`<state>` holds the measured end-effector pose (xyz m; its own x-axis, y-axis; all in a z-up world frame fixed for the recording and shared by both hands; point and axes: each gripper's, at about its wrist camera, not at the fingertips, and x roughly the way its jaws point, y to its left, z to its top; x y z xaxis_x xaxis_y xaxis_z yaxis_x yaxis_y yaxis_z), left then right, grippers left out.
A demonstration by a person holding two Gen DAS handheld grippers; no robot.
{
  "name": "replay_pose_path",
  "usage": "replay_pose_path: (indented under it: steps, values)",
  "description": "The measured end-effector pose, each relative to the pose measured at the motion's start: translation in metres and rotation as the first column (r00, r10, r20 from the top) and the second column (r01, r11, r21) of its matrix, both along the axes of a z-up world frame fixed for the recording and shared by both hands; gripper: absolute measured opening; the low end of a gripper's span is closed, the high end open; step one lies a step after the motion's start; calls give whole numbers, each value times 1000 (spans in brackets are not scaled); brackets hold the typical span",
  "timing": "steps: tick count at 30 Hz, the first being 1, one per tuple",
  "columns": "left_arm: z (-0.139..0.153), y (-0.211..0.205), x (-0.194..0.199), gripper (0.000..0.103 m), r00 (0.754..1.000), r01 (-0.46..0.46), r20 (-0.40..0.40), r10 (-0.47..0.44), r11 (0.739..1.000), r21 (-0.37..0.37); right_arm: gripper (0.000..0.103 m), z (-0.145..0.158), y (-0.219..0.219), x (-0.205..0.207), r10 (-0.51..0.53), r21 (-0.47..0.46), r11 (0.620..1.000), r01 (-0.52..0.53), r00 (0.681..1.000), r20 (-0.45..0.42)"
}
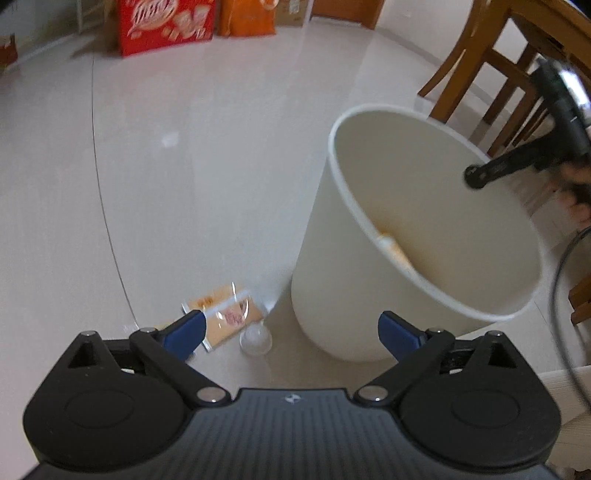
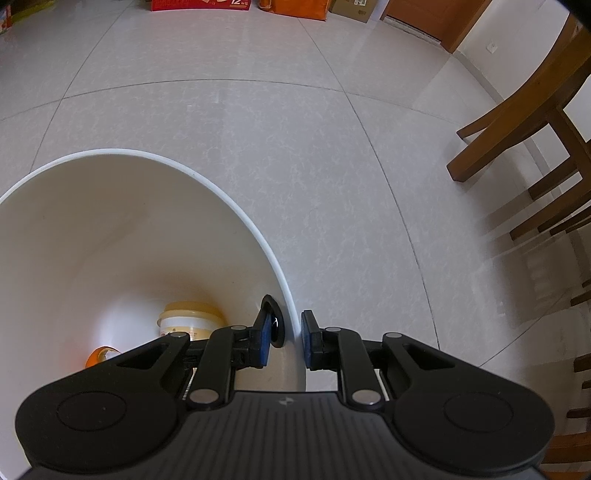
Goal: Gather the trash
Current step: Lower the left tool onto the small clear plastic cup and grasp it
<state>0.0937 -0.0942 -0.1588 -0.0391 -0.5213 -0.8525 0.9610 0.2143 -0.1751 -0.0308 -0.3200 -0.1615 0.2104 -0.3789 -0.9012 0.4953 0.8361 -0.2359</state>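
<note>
A white bin (image 1: 332, 236) stands on the tiled floor. Inside it lie a yellow-lidded tub (image 2: 190, 317) and an orange scrap (image 2: 98, 356). On the floor left of the bin's base are a flat orange-and-clear snack wrapper (image 1: 225, 314) and a small clear plastic cup (image 1: 255, 339). My left gripper (image 1: 290, 332) hangs open above these two, with nothing between its fingers. My right gripper (image 2: 286, 339) straddles the bin's rim (image 2: 258, 236), one finger inside and one outside, with a narrow gap left. In the left wrist view the right gripper (image 1: 476, 177) shows at the bin's far rim.
Wooden chair legs (image 2: 517, 147) stand to the right of the bin. A red carton (image 1: 166, 26) and an orange bag (image 1: 245, 18) sit by the far wall. A black cable (image 1: 557, 280) hangs at the right. Open tiled floor stretches ahead.
</note>
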Motion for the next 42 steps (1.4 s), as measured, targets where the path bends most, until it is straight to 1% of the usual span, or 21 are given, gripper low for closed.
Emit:
replay_pose_path:
  steps: [3,6,8,14,19,23,25,26,27,29,31,32,33,36,38,41,42]
  values:
    - [-24,0,-1,99,1000,-19,16,19,1000,-3,21,1,0,1,5,-4,1000,-5,1000,-3]
    - [-51,-3,-6,99,997,-31,66,31,1000,0,21,1,-1,1,8,-7,1000,-8,1000,-5]
    - [-71,-4,-7,99,996,-37,83,37,999,7,21,1,-1,2,9,-10,1000,-9,1000,-6]
    - [-118,-13,-17,99,991,-34,128,32,999,12,21,0,1,3,20,-26,999,-21,1000,-13]
    - [-141,-19,-17,99,989,-54,140,56,998,-19,22,-1,1,5,22,-31,999,-22,1000,-16]
    - [-158,-24,-13,96,985,-98,140,103,994,-44,22,-2,3,5,25,-40,999,-26,999,-20]
    - [-165,-29,-12,90,983,-121,136,125,992,-37,22,-2,4,5,27,-45,999,-28,999,-22]
    - [-168,-31,-12,82,981,-127,140,131,991,-35,22,-2,4,5,26,-46,999,-27,999,-22]
    - [-170,-34,-12,77,981,-132,141,135,991,-33,22,-2,5,5,25,-46,999,-26,999,-20]
    - [-173,-36,-13,71,980,-142,139,146,989,-36,22,-2,5,5,25,-49,998,-26,999,-21]
    - [-175,-39,-16,64,980,-144,131,147,989,-29,22,-2,6,5,27,-51,998,-28,999,-21]
    - [-176,-41,-17,57,981,-143,128,145,989,-24,22,-2,6,5,27,-51,998,-28,999,-20]
    - [-177,-42,-18,54,981,-143,130,145,989,-21,22,-2,6,5,26,-50,998,-26,999,-20]
    - [-176,-47,-20,46,979,-146,139,147,989,-18,22,-1,8,5,24,-49,998,-25,1000,-18]
    - [-176,-48,-21,45,980,-149,132,150,989,-21,22,-2,9,5,27,-52,998,-28,999,-19]
    - [-176,-49,-22,32,979,-159,126,161,987,-22,22,-2,8,5,31,-53,998,-31,999,-18]
    - [-176,-49,-22,32,979,-163,122,165,986,-22,22,-1,8,5,31,-52,998,-32,999,-18]
